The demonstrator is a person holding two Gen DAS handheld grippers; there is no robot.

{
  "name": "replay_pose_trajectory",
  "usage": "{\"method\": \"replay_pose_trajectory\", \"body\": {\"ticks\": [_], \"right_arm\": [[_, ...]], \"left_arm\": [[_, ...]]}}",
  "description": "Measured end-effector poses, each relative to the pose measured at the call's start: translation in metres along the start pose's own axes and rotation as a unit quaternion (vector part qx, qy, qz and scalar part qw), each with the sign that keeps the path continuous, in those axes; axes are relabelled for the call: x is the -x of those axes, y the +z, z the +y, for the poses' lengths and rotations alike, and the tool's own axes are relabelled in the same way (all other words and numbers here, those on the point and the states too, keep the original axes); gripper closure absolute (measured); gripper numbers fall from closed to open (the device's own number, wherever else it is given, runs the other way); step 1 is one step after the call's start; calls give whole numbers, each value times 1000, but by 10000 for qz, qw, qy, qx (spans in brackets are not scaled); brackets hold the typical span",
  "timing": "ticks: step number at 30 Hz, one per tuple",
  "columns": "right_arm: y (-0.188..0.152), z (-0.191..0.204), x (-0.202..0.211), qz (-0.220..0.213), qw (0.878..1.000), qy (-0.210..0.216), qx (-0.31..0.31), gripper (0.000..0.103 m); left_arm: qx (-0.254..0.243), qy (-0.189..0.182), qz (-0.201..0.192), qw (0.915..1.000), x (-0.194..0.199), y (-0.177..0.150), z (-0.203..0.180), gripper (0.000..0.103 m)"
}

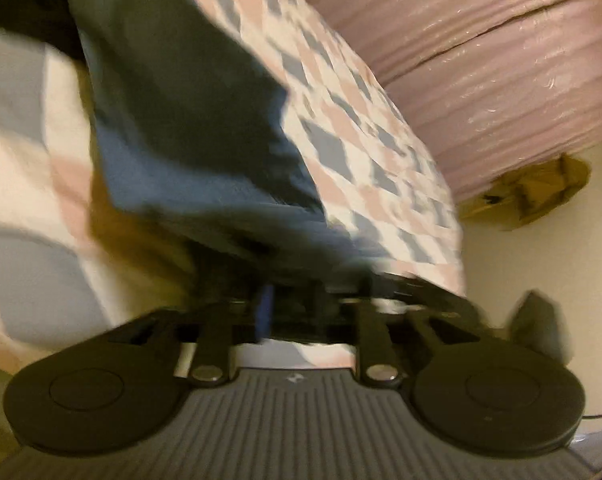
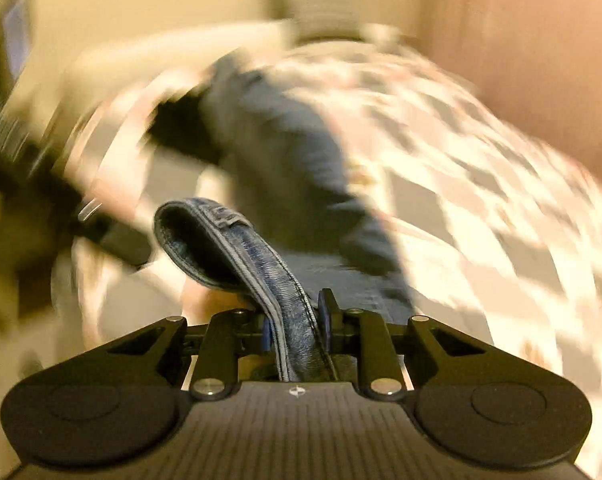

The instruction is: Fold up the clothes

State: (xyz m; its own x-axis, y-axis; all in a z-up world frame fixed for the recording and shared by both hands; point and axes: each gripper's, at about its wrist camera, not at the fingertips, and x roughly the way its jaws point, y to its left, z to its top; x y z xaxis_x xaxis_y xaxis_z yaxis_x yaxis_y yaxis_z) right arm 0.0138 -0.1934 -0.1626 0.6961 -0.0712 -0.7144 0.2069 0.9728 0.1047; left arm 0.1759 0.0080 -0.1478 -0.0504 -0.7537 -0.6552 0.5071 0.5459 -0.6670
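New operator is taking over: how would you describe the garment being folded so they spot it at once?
Find the bed with the checked pink, grey and white cover. Stretched across it lie the blue jeans, one thick seamed edge clamped in the right tongs. They are the only dark denim on that pale patchwork.

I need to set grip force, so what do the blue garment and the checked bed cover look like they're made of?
The blue garment, pinched in the right tongs, looks like denim: mottled indigo weave, thick stitched hem, pale seam edging. The checked bed cover looks like soft matte woven fabric, probably cotton, printed in pink, grey and white; blur leaves its weave unclear.
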Motion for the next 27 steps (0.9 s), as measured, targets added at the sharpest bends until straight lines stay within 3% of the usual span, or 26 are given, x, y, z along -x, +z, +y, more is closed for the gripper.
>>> {"method": "replay_pose_trajectory", "body": {"ticks": [2, 5, 8, 10, 12, 14, 17, 19, 21, 23, 24, 26, 27], "right_arm": [[3, -29, 17, -78, 9924, 83, -1226, 82], [6, -75, 35, -229, 9562, 361, -2895, 82], [11, -92, 44, -270, 9270, 588, -3694, 81], [11, -99, 41, -232, 9173, 676, -3918, 81], [12, -106, 38, -188, 9093, 753, -4088, 81], [7, -112, 46, -132, 9058, 812, -4155, 81], [4, -122, 52, -14, 8990, 1019, -4258, 81], [5, -131, 49, 111, 8975, 1129, -4261, 81], [7, -143, 45, 230, 8991, 1186, -4208, 81], [10, -156, 42, 297, 8961, 1304, -4233, 82], [12, -162, 41, 316, 8956, 1360, -4224, 82], [15, -172, 40, 352, 8947, 1483, -4198, 82], [16, -176, 38, 382, 8943, 1534, -4187, 82]], "left_arm": [[-128, 158, -65, 9998, 7, 4, 3, 70], [-59, 511, 96, 9986, -5, 4, 17, 65], [445, 765, 403, 9953, -44, -6, 37, 49], [1143, 576, 625, 9898, -79, -19, 53, 47], [1999, 229, 643, 9774, -112, -34, 70, 46], [2899, -139, 531, 9555, -131, -51, 87, 41], [3707, -632, 228, 9263, -147, -72, 98, 40], [3896, -764, 43, 9178, -160, -83, 96, 40], [4245, -891, -325, 9005, -164, -95, 94, 39], [4394, -1067, -777, 8885, -156, -107, 87, 37], [4410, -1137, -966, 8850, -150, -114, 83, 37], [4263, -1209, -1200, 8884, -136, -127, 71, 31], [4284, -1241, -1302, 8855, -130, -136, 66, 29]]}}
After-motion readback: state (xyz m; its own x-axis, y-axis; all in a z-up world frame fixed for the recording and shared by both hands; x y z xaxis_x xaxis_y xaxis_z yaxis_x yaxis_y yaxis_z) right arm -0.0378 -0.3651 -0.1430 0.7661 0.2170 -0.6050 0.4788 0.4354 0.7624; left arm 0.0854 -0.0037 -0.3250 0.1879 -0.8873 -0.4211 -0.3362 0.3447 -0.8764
